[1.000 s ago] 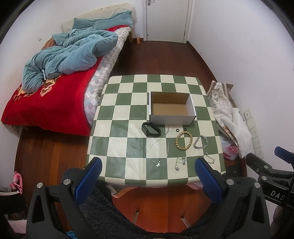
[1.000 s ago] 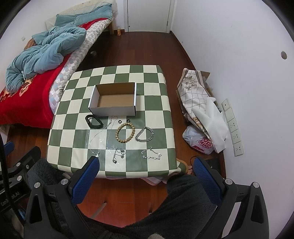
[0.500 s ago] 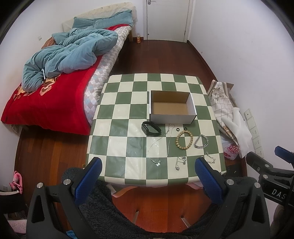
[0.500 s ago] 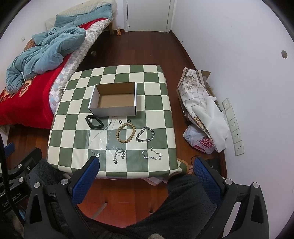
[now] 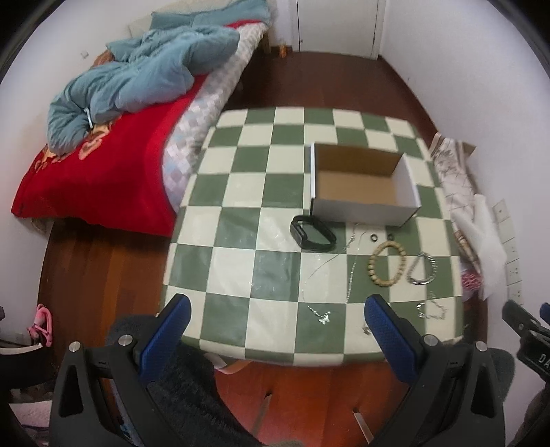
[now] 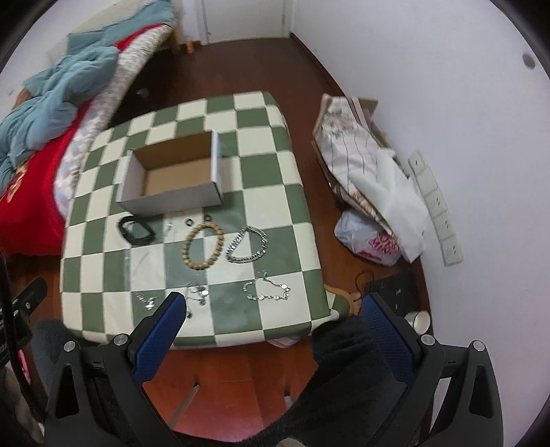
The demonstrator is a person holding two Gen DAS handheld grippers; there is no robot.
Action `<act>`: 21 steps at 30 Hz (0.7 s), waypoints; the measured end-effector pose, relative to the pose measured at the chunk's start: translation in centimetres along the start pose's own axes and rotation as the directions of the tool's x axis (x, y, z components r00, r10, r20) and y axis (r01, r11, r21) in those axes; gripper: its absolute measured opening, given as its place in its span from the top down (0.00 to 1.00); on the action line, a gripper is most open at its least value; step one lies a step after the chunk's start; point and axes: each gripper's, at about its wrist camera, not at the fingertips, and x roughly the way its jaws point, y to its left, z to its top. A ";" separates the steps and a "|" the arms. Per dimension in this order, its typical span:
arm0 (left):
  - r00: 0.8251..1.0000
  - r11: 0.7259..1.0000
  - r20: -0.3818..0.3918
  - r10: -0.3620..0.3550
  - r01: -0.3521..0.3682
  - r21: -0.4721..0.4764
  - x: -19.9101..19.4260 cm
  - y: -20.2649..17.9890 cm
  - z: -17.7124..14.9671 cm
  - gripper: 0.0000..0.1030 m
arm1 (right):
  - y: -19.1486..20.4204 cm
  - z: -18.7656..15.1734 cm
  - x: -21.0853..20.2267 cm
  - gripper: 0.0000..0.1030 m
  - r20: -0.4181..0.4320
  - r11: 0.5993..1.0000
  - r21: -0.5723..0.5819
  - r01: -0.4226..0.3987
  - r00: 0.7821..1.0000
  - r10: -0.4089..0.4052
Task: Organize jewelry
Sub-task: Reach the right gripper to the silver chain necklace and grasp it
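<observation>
An empty white cardboard box (image 5: 361,187) (image 6: 172,178) stands on the green-and-cream checked table (image 5: 240,240) (image 6: 268,192). In front of it lie a black band (image 5: 312,234) (image 6: 135,231), two small black rings (image 5: 381,237), a wooden bead bracelet (image 5: 386,263) (image 6: 202,246), a silver chain bracelet (image 5: 422,269) (image 6: 246,244), a thin necklace with pendant (image 5: 323,316) and a thin silver chain (image 6: 266,291). My left gripper (image 5: 275,326) and right gripper (image 6: 271,321) are both open and empty, above the table's near edge.
A bed with red cover and blue quilt (image 5: 137,86) stands left of the table. Bags and white foam (image 6: 371,192) lie on the floor by the right wall, with wall sockets (image 6: 436,209) behind. A closed door (image 5: 338,24) is at the far end.
Both grippers have moved forward and down toward the table, so table and jewelry look larger. The right view has swung left and tilted. Nothing on the table has moved.
</observation>
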 end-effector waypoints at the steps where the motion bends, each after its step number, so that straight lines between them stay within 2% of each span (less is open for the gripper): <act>1: 1.000 1.000 -0.020 0.006 -0.006 0.004 1.1 -0.2 0.1 0.00 | -0.2 0.1 1.0 0.00 -0.015 1.000 0.010 -0.001 1.000 0.001; 6: 0.991 0.998 -0.128 0.026 -0.020 0.052 6.4 -1.1 -0.2 0.00 | -2.0 0.4 7.1 0.00 -0.120 0.996 0.077 -0.033 0.992 0.042; 11: 0.978 0.997 -0.206 0.043 -0.027 0.078 10.6 -2.0 -1.0 0.01 | -2.6 -0.1 12.0 0.06 -0.209 0.994 0.102 -0.049 0.975 0.070; 18: 0.963 0.994 -0.268 0.007 0.022 0.103 14.8 -2.7 -1.9 0.01 | -1.9 -1.0 16.5 0.10 -0.296 0.996 0.079 -0.047 0.953 0.069; 21: 0.956 0.992 -0.294 0.002 0.035 0.123 16.2 -3.3 -2.6 0.06 | -1.7 -1.4 18.4 0.13 -0.319 0.997 0.069 -0.037 0.946 0.057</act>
